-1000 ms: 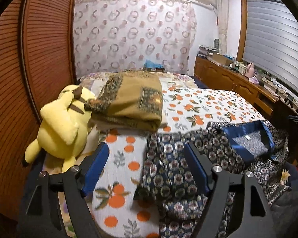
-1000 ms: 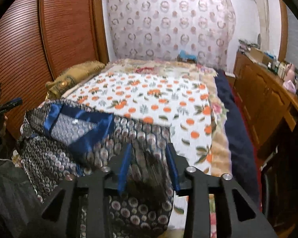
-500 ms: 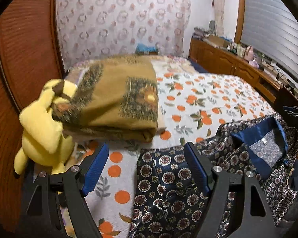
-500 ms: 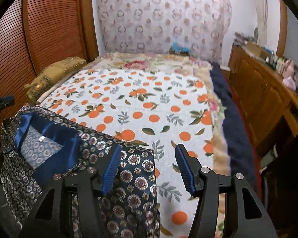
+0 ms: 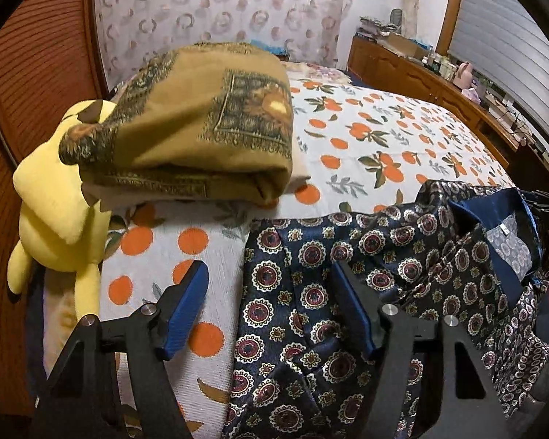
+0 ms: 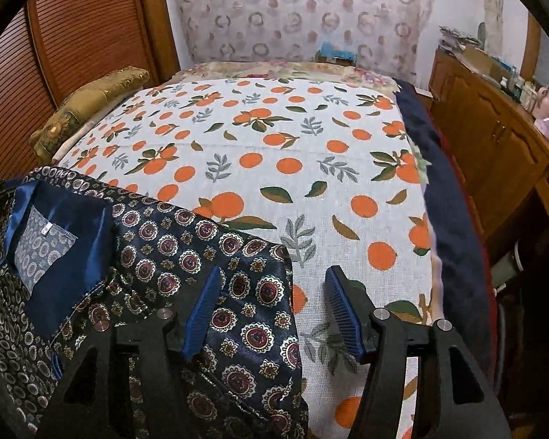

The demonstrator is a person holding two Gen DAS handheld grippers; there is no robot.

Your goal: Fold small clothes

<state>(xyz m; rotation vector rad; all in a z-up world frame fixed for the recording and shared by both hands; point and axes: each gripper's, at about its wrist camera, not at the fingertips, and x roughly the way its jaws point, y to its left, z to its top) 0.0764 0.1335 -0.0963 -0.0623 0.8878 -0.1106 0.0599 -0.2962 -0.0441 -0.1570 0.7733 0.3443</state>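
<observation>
Two grippers: we hold both with fingers spread, gripping nothing.
Bed sheet (image 6: pixel 311 168): white with orange fruits, it covers the bed.
Patterned shirt (image 5: pixel 347 256): dark blue with round medallions, we see it lying unfolded on the near edge of the sheet, blue collar lining turned up.
Folded blanket (image 5: pixel 201 124): brown, behind the shirt.
Plush toy (image 5: pixel 55 212): yellow, beside the blanket.
Left gripper (image 5: pixel 271 307): over the shirt's edge.
Right gripper (image 6: pixel 271 311): over the shirt's other edge.

both tools share one build: the left gripper (image 5: pixel 271 307) and the right gripper (image 6: pixel 272 307) have matte black angular plastic frames with triangular cut-outs. round silver screw heads dot the frames, and their fingers (image 5: pixel 185 311) carry ribbed blue pads.
</observation>
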